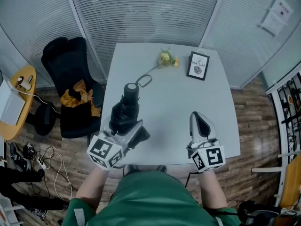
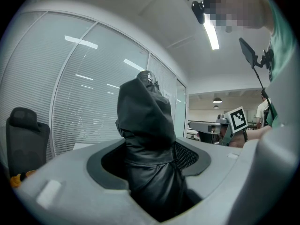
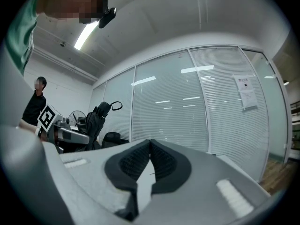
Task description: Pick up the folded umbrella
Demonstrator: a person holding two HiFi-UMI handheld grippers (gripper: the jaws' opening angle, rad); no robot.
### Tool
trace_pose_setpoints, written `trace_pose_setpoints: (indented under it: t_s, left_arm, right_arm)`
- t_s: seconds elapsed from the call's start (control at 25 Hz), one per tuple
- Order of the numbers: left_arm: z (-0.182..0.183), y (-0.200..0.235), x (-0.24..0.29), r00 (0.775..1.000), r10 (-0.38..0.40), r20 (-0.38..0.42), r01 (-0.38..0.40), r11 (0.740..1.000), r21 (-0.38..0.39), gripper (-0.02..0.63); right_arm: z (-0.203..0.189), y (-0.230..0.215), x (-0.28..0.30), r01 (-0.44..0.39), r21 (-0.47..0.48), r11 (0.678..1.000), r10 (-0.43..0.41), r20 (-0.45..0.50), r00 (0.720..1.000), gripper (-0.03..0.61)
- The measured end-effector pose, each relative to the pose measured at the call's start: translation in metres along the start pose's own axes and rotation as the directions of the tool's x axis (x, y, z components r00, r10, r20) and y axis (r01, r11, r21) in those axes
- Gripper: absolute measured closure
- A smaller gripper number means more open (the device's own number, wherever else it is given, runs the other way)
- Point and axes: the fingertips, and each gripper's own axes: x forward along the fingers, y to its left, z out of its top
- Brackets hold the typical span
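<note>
Where left gripper (image 2: 151, 159) clamps, folded umbrella (image 2: 146, 121): black glossy creased fabric.

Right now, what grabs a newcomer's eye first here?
The black folded umbrella stands upright, clamped in the left tongs over the near-left part of the white table. Next come the right tongs, shut and empty, at the near right. A yellow flower and a framed card sit at the far edge.
</note>
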Motion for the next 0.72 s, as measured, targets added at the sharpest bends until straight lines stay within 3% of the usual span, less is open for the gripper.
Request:
trace_pose_setpoints:
  t_s: [0.72]
  left_arm:
    - [-0.011, -0.017, 0.016, 0.999, 0.015, -0.033, -0.015, 1.0, 0.004, 0.319]
  right_arm:
    - [-0.002, -0.021, -0.011, -0.017, 0.009, 1.0, 0.017, -0.005, 1.0, 0.577]
